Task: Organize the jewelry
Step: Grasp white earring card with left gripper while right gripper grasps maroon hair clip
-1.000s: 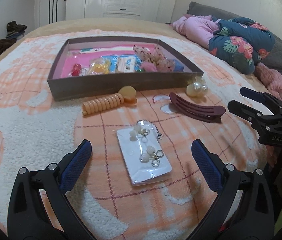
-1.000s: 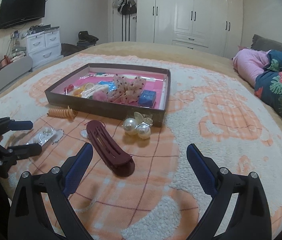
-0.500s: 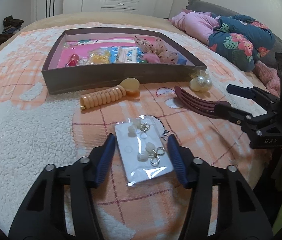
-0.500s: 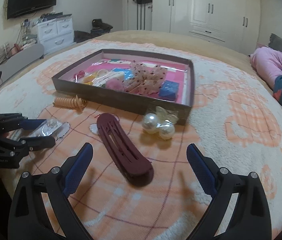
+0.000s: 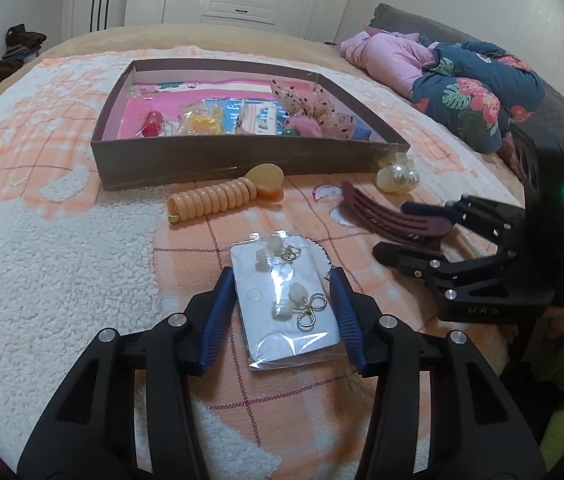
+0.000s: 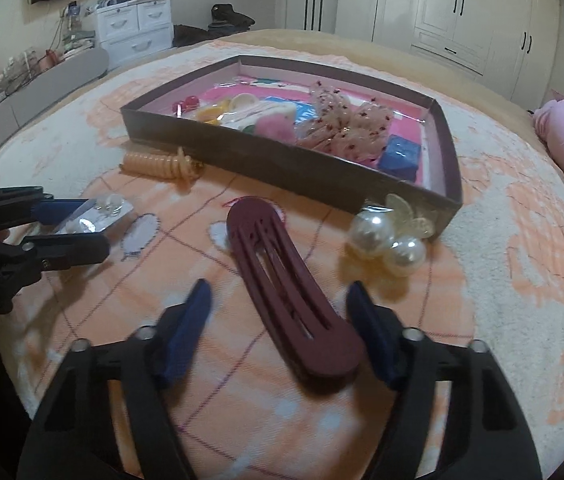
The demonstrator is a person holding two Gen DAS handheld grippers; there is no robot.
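Straddling a bagged earring card (image 5: 285,304) on the bed's blanket (image 5: 62,280), the left gripper (image 5: 283,320) in its own view has blue fingers (image 5: 218,316) down at the card's two long edges. They are closing slowly; whether the pads press the plastic yet I cannot tell. The slick sleeve could buckle or slide out if the squeeze lands on film rather than card. Beyond lie a coiled hair tie (image 5: 214,198), a pearl clip (image 5: 397,176) and the brown tray (image 5: 242,160) of sorted pieces.

From the right wrist, the right gripper (image 6: 282,320) has its fingers (image 6: 186,328) apart on either side of the maroon hair clip (image 6: 289,292), closing fast with clear gaps on both sides, touching nothing. The clip is curved and smooth and lies at a slant to the fingers, so an off-centre pinch may twist it out. The left gripper (image 6: 78,224) shows at the frame's left with the card between its fingers.
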